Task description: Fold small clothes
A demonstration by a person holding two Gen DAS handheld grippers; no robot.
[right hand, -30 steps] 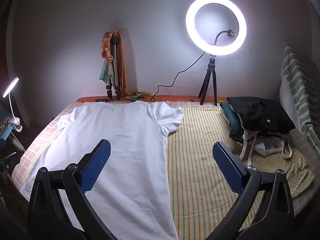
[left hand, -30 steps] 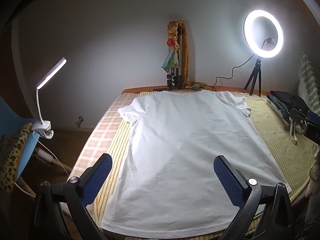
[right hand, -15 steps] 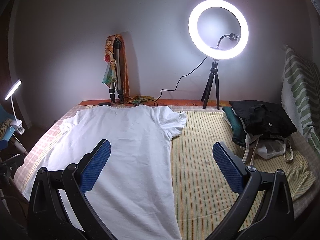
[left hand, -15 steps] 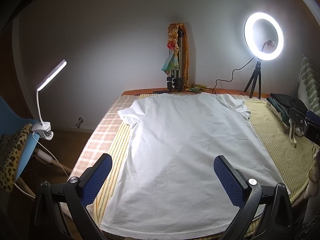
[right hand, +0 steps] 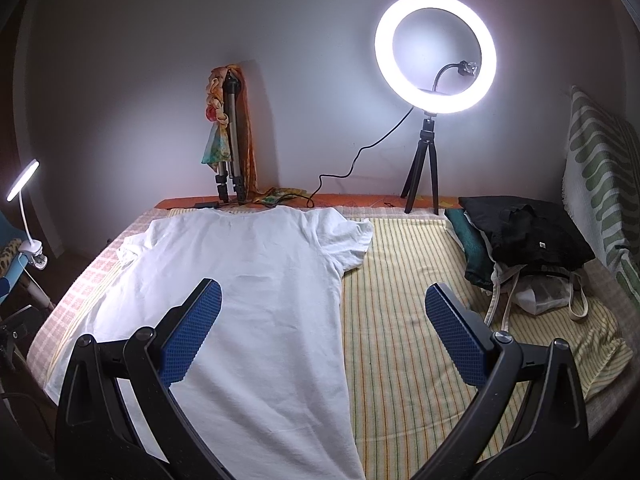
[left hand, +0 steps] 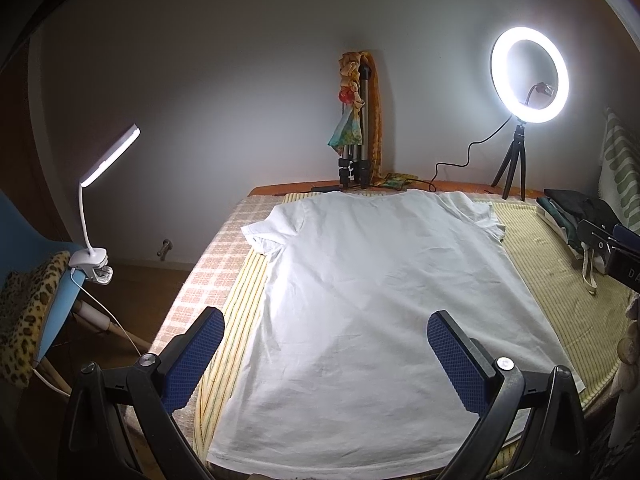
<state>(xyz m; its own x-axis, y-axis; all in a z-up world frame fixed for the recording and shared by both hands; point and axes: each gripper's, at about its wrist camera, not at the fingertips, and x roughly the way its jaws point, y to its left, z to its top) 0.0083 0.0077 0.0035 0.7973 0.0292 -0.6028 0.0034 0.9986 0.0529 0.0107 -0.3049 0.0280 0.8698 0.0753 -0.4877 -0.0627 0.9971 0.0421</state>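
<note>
step: pre-grasp, no fold made | white T-shirt [left hand: 372,304] flat on bed [right hand: 420,300] | left gripper [left hand: 325,354], right gripper [right hand: 323,326] above it, jaws apart, empty | next: likely lower, pinch hem or sleeve edge

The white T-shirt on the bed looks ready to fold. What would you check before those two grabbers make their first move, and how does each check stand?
1. The white cotton T-shirt lies flat and spread out: ok, only light wrinkles.
2. Both short sleeves are spread outwards, not tucked under: ok.
3. The left gripper is open and empty: ok.
4. The right gripper is open and empty: ok.
5. The pile of dark clothes and the cream tote bag lies clear of the shirt: ok, striped yellow bedsheet shows between them.
6. The near hem lies straight: cannot tell, the gripper fingers hide part of it.
</note>
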